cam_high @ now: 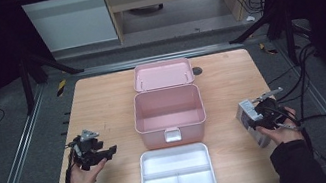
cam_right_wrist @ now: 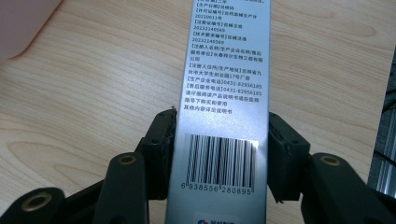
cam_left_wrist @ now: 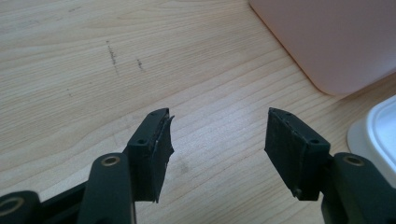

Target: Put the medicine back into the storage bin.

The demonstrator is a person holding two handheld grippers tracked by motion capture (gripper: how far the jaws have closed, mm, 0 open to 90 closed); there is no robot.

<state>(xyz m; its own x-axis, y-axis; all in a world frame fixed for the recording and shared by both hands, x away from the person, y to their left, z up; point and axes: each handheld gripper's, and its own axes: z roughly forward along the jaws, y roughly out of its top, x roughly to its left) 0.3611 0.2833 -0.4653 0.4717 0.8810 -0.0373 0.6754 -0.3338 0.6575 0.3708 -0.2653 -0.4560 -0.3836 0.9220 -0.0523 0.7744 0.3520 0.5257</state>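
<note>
A pink box [cam_high: 169, 115] stands open mid-table, its lid [cam_high: 163, 74] leaning back behind it. In front of it lies a white divided tray [cam_high: 176, 172]. My left gripper [cam_high: 108, 152] hovers over bare wood at the table's left; its jaws are open with nothing between them [cam_left_wrist: 218, 135]. The pink box's corner [cam_left_wrist: 336, 42] and the tray's edge [cam_left_wrist: 378, 126] lie to its right. My right gripper [cam_high: 257, 118], at the table's right side, is shut on a silver-grey carton [cam_high: 250, 122]. The carton [cam_right_wrist: 224, 107] with printed text and a barcode sits clamped between both pads.
The wooden table [cam_high: 102, 102] has a small dark hole [cam_high: 197, 70] near the lid. Black cables [cam_high: 310, 75] trail off the right edge. Dark frame legs and metal rails flank the table; a cabinet stands beyond the far edge.
</note>
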